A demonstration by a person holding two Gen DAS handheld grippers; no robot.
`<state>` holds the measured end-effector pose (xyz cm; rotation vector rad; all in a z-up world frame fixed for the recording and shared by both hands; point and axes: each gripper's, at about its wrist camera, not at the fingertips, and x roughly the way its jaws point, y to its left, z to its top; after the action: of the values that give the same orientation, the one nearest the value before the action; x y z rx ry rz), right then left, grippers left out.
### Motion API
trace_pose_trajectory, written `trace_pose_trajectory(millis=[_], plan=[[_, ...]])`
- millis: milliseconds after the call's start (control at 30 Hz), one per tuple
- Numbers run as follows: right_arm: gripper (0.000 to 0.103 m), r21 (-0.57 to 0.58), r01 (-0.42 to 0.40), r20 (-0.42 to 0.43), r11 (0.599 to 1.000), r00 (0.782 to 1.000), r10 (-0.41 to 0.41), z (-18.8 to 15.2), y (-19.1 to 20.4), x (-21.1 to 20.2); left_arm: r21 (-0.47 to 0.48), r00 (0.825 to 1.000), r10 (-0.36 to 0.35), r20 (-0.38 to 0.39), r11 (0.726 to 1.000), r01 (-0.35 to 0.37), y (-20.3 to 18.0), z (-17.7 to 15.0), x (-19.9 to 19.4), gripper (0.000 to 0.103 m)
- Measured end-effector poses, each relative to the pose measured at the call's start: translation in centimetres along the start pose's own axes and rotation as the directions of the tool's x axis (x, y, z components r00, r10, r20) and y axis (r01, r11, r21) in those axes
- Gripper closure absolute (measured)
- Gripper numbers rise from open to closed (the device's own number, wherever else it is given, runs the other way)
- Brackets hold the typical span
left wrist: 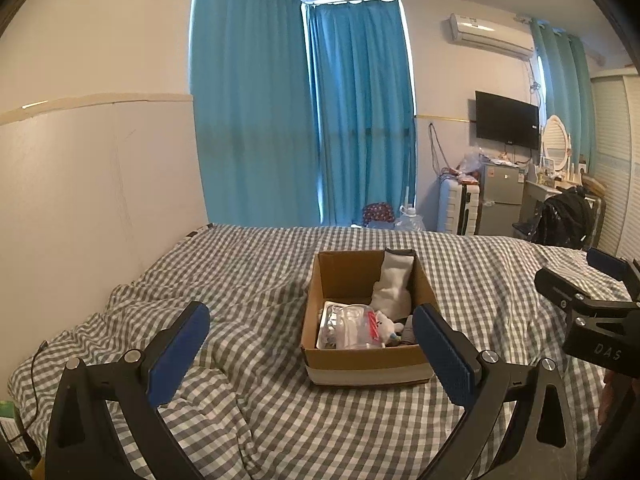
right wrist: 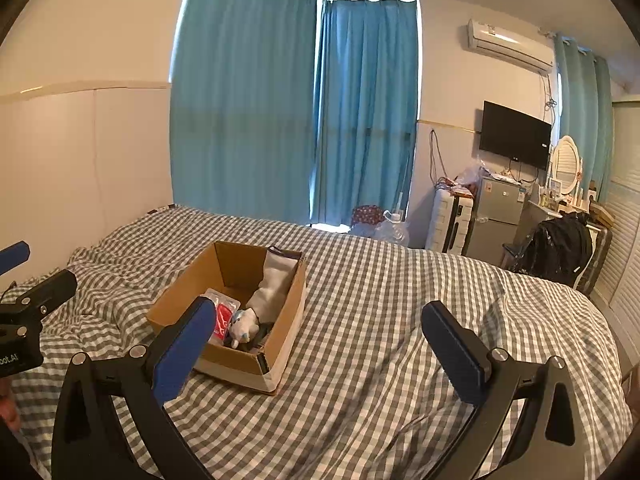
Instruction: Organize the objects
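1. Risk, left: the box (left wrist: 366,354) sits on a soft, rumpled quilt (left wrist: 248,276), not a firm surface. A push on its rim by the left gripper (left wrist: 312,350) would likely tip or slide it. In the left view the right pad of that gripper overlaps the box's near corner at 4 o'clock; whether they touch I cannot tell.

2. Risk, middle: the contents are loose and piled. A clear pouch (left wrist: 352,326) lies at the front, a small white plush (left wrist: 386,326) beside it at 3 o'clock, and a grey-white sock (left wrist: 394,284) leans on the far wall at 1 o'clock. A careless grab may snag two items at once, or crush the pouch.

3. Risk, right: the right gripper (right wrist: 316,344) is near the left one, so both reaching into the box could collide.

4. Pose, left: the left gripper hovers low over the quilt, aimed at the box, fingers spread wide and empty.

5. Pose, right: the right gripper hovers right of the box, which lies at its 10 o'clock; its fingers are also released, holding nothing.
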<state>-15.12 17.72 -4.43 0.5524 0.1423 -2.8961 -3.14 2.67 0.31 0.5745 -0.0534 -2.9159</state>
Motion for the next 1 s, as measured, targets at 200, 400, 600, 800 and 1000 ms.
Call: trace_pose_trajectory(millis=[200,400,600,800,1000], plan=[[0.000,0.002,0.005,-0.006,1.000,1.000,-0.005,-0.11,-0.06,0.14,0.002,1.000,0.001,-0.016,1.000,-0.001,0.13,-0.04,0.22,0.000],[0.000,0.006,0.003,-0.007,1.000,1.000,-0.003,-0.12,-0.20,0.06,0.000,1.000,0.004,-0.016,1.000,-0.004,0.20,-0.08,0.27,0.000],[0.000,-0.011,0.002,-0.012,1.000,1.000,-0.002,-0.38,0.29,0.13,-0.005,1.000,0.003,-0.030,1.000,-0.003,0.28,-0.23,0.45,0.000],[0.000,-0.016,0.002,-0.016,1.000,1.000,-0.003,-0.54,0.46,0.23,-0.004,0.999,0.003,-0.034,1.000,-0.004,0.20,-0.32,0.35,0.000],[0.000,-0.023,0.002,-0.017,1.000,1.000,-0.003,-0.68,0.76,0.22,-0.003,0.999,0.007,-0.039,1.000,-0.007,0.07,-0.38,0.29,0.000]])
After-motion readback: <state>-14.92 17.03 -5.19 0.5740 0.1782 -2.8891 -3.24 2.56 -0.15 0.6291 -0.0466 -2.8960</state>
